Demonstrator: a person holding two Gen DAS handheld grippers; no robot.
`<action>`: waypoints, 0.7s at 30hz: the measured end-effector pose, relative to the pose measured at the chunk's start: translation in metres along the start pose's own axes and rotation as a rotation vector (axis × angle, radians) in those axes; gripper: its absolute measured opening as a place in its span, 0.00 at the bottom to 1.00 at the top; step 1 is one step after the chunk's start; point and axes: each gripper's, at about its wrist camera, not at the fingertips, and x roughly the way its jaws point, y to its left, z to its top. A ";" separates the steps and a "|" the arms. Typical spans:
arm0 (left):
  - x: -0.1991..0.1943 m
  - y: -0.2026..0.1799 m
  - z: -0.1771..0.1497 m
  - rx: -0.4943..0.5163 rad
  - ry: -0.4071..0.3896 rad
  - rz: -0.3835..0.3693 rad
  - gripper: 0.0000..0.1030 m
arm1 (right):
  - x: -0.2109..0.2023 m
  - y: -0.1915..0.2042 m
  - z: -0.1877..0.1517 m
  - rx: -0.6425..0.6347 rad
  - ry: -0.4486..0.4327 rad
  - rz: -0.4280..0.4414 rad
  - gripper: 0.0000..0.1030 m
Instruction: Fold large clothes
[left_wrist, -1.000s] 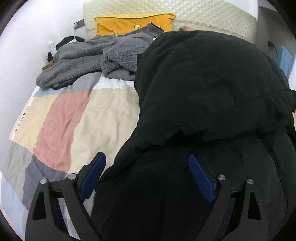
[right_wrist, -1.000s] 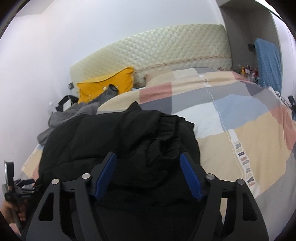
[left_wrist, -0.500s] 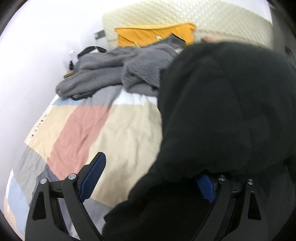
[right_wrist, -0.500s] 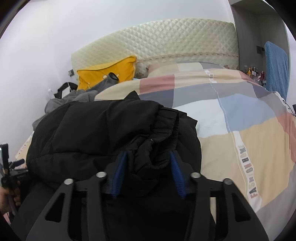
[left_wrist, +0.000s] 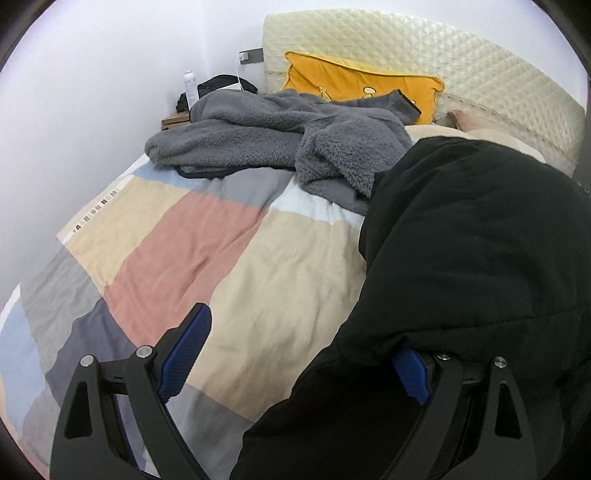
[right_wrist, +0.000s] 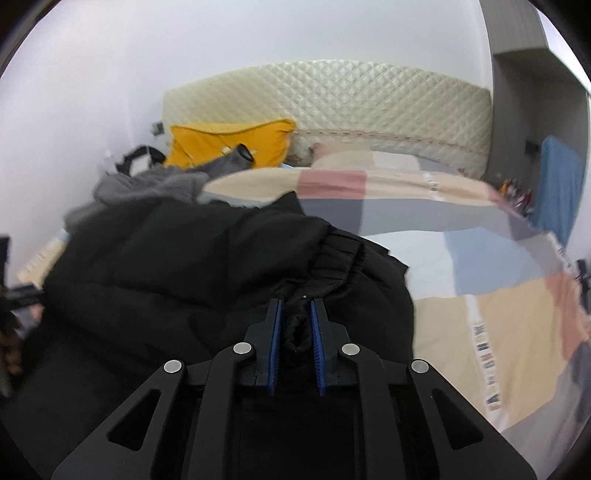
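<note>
Right gripper jaws clamp the black jacket hem; left gripper jaws gape at its edge.

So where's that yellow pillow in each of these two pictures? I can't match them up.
Left wrist view: the yellow pillow is top centre, against the quilted headboard, just behind the grey fleece.
Right wrist view: the pillow is upper left, at the left end of the headboard.
Shared landmark: the headboard; the black coat also fills the foreground of both.
</note>
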 end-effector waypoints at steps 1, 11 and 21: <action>-0.001 -0.002 -0.001 0.007 -0.003 0.003 0.89 | 0.005 0.000 -0.004 -0.014 0.011 -0.026 0.12; 0.003 -0.010 -0.007 0.048 0.012 0.007 0.89 | 0.032 -0.015 -0.025 -0.005 0.076 -0.063 0.13; -0.014 -0.014 -0.001 0.069 0.026 -0.029 0.89 | 0.016 -0.020 -0.027 0.033 0.070 -0.045 0.31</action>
